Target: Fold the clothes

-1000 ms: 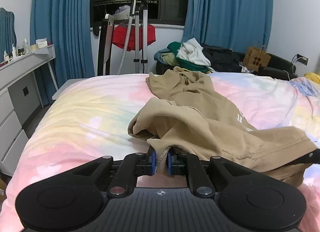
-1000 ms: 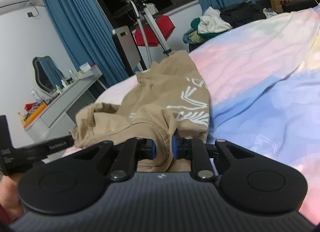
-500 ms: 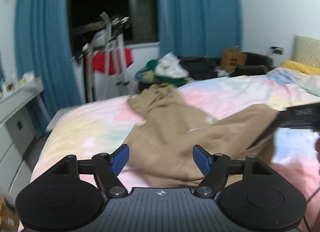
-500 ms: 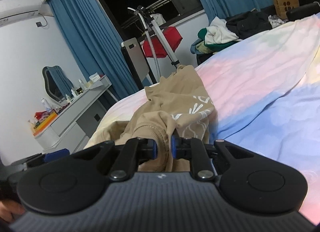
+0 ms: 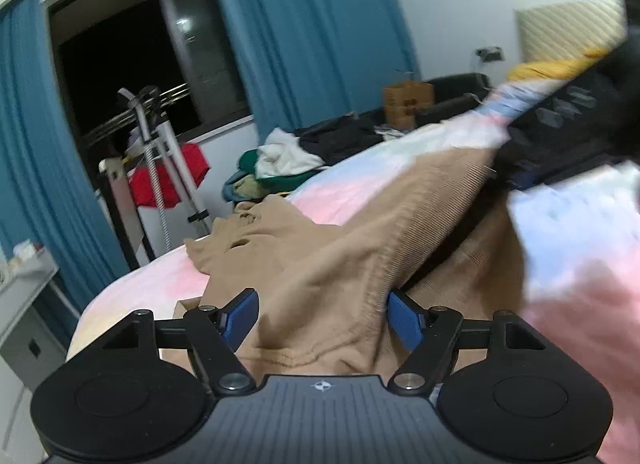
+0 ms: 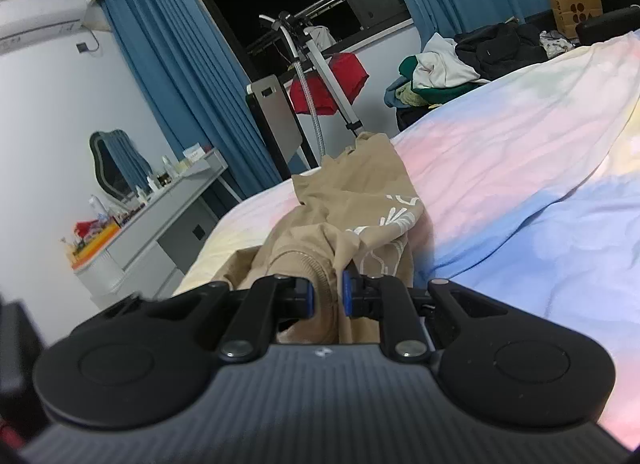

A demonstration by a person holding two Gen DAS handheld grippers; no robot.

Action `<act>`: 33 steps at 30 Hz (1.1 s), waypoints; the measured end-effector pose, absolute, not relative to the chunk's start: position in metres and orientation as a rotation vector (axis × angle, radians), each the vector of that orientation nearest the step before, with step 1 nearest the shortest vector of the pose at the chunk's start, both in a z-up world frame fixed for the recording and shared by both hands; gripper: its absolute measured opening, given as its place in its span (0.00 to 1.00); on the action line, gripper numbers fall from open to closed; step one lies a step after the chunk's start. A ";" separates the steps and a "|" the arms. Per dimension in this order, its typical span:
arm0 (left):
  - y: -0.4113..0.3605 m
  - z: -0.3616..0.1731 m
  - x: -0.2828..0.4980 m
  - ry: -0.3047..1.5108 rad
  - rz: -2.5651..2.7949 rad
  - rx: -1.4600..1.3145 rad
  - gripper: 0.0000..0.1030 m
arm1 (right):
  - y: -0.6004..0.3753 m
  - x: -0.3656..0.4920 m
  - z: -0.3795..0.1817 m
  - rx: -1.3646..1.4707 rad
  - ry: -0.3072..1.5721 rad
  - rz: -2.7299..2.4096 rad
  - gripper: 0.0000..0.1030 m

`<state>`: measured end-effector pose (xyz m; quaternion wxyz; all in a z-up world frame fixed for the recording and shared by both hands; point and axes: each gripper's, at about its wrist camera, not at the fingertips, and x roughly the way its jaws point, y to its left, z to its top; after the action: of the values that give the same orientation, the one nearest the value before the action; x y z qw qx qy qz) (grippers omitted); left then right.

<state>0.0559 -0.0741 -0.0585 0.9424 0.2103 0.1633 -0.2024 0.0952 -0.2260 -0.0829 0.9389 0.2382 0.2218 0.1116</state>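
My tan sweatshirt (image 6: 352, 204) lies on the pastel tie-dye bedsheet (image 6: 520, 152); its white print is unreadable. My right gripper (image 6: 327, 298) is clenched on the ribbed hem. My left gripper (image 5: 320, 316) is spread wide, fabric between the blue pads (image 5: 240, 314) ungripped. Beyond: clothes pile (image 6: 440, 68), brown paper bag (image 6: 574, 8), blue curtains (image 5: 312, 44), grey dresser (image 6: 168, 216).

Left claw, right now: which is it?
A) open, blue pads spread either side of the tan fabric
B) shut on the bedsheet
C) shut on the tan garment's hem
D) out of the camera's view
A: the left claw is open, its blue pads wide apart with the tan garment bunched between them, while the right claw is clamped on the ribbed hem.
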 end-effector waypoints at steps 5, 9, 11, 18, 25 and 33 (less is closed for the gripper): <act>-0.054 -0.034 0.073 0.258 -0.326 0.236 0.64 | -0.222 0.103 -0.095 0.469 0.509 0.198 0.18; -0.029 -0.013 0.081 0.221 -0.249 0.135 0.58 | -0.206 0.110 -0.107 0.401 0.592 0.202 0.23; -0.014 -0.007 0.088 0.224 -0.221 0.095 0.57 | -0.192 0.114 -0.113 0.326 0.652 0.188 0.41; 0.032 0.008 0.104 0.249 -0.147 -0.041 0.52 | -0.156 0.103 -0.124 0.162 0.726 0.148 0.52; 0.054 0.020 0.099 0.238 -0.128 -0.110 0.52 | -0.159 0.083 -0.089 0.047 0.480 -0.053 0.47; 0.034 0.002 0.107 0.360 -0.161 -0.014 0.53 | -0.191 0.074 -0.073 -0.071 0.287 -0.290 0.49</act>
<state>0.1066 0.0339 0.0021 0.9806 -0.0071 0.1786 -0.0800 0.0744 -0.1915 -0.0727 0.9786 -0.0352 0.1426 -0.1441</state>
